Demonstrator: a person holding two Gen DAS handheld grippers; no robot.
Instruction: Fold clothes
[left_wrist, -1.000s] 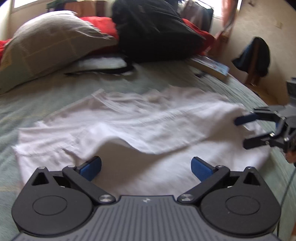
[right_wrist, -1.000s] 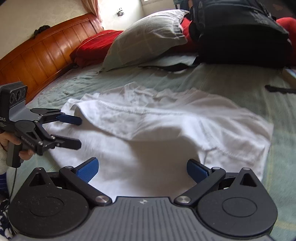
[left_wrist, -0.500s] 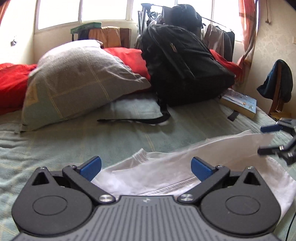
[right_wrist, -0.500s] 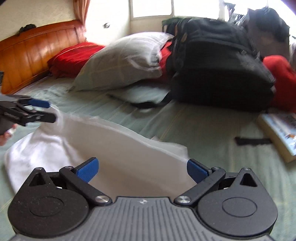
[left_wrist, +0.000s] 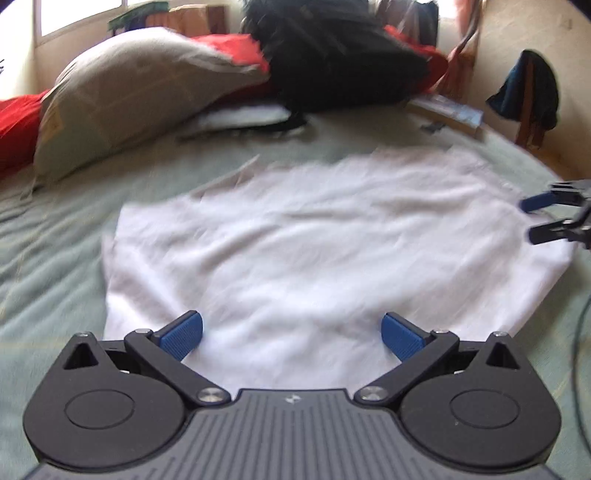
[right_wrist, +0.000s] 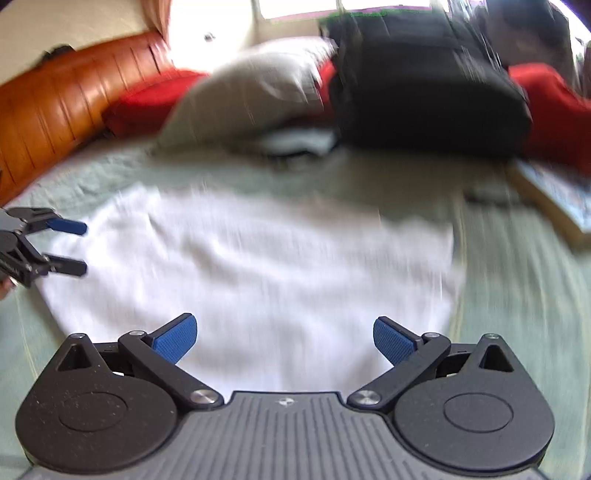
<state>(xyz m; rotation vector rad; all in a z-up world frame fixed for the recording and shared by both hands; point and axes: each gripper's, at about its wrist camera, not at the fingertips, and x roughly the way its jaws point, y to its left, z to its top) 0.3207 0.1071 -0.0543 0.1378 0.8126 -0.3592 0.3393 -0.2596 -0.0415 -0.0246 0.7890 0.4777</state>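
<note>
Blue-padded fingers (left_wrist: 183, 334) of both grippers spread wide, holding nothing.
White cotton garment (left_wrist: 314, 251) lies flat on the green bedspread (left_wrist: 55, 229); further folds likely remain.

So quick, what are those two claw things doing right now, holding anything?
Left gripper: jaws open, holding nothing, above the white garment.
Right gripper: jaws open, holding nothing.

A home bedroom: bed (right_wrist: 517, 280) with wooden headboard (right_wrist: 55, 110), pillow (left_wrist: 140, 92), backpack (right_wrist: 424, 92), garment-draped chair (left_wrist: 528, 96)
</note>
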